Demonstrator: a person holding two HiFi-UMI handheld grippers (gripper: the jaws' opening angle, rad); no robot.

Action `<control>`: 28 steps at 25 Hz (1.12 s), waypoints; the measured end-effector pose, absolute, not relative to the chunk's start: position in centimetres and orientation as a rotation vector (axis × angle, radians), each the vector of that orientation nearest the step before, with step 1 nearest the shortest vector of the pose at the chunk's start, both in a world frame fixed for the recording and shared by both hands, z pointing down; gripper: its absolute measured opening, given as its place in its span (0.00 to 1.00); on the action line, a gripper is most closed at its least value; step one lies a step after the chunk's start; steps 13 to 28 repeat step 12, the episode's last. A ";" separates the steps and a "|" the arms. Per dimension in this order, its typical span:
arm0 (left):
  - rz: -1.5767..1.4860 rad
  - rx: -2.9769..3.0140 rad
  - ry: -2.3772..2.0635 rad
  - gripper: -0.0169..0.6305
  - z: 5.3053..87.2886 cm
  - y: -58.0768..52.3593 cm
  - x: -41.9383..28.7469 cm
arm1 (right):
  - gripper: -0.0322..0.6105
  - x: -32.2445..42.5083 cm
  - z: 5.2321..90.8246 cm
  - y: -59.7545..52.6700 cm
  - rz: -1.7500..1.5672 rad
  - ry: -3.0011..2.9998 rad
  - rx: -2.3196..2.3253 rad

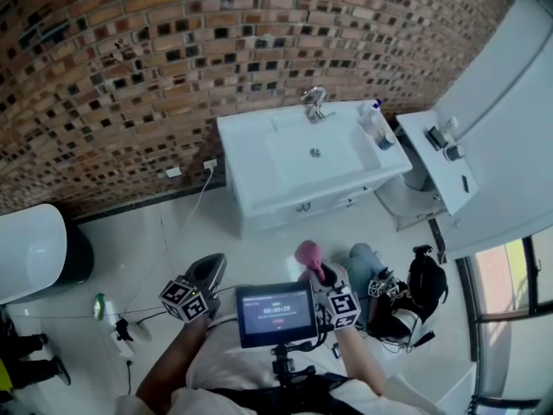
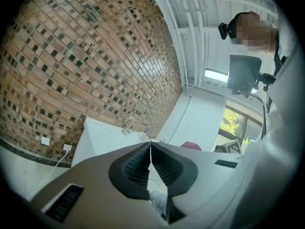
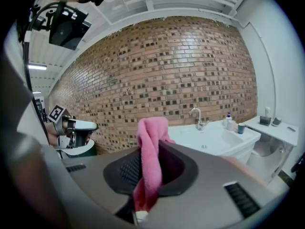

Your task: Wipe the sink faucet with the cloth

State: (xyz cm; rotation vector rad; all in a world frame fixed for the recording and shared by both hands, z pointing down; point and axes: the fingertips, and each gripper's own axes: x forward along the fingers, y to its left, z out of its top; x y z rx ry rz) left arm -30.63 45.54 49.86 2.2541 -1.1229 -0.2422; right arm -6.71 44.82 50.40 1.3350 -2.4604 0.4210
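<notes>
The chrome faucet [image 1: 314,104] stands at the back of a white sink [image 1: 251,141] against the brick wall; it also shows small and far off as the faucet [image 3: 196,117] and the faucet [image 2: 127,124]. A pink cloth [image 3: 150,161] hangs folded between the jaws of my right gripper [image 3: 151,163], which is shut on it. In the head view that cloth [image 1: 308,254] pokes up from the right gripper [image 1: 318,271], held low near my body, well short of the sink. My left gripper [image 2: 150,149] is shut with nothing in it, and it shows at lower left as the left gripper [image 1: 205,279].
A soap bottle [image 1: 373,121] and a cup [image 1: 384,141] stand on the sink's right side. A white shelf [image 1: 441,167] with small items and a toilet [image 1: 413,184] lie right of it. A black bag [image 1: 413,296] sits on the floor at right, a cable and socket [image 1: 208,167] at left.
</notes>
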 end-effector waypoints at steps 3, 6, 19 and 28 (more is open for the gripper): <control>-0.227 2.251 -1.104 0.03 50.3 45.9 -30.1 | 0.16 -7.1 50.9 45.5 0.420 -2.454 1.308; -0.217 2.249 -1.090 0.03 50.8 46.2 -29.9 | 0.16 -7.5 51.1 45.9 0.433 -2.457 1.297; -0.233 2.236 -1.095 0.03 51.4 46.6 -28.9 | 0.16 -7.0 51.4 46.1 0.429 -2.460 1.260; -0.233 2.236 -1.095 0.03 51.4 46.6 -28.9 | 0.16 -7.0 51.4 46.1 0.429 -2.460 1.260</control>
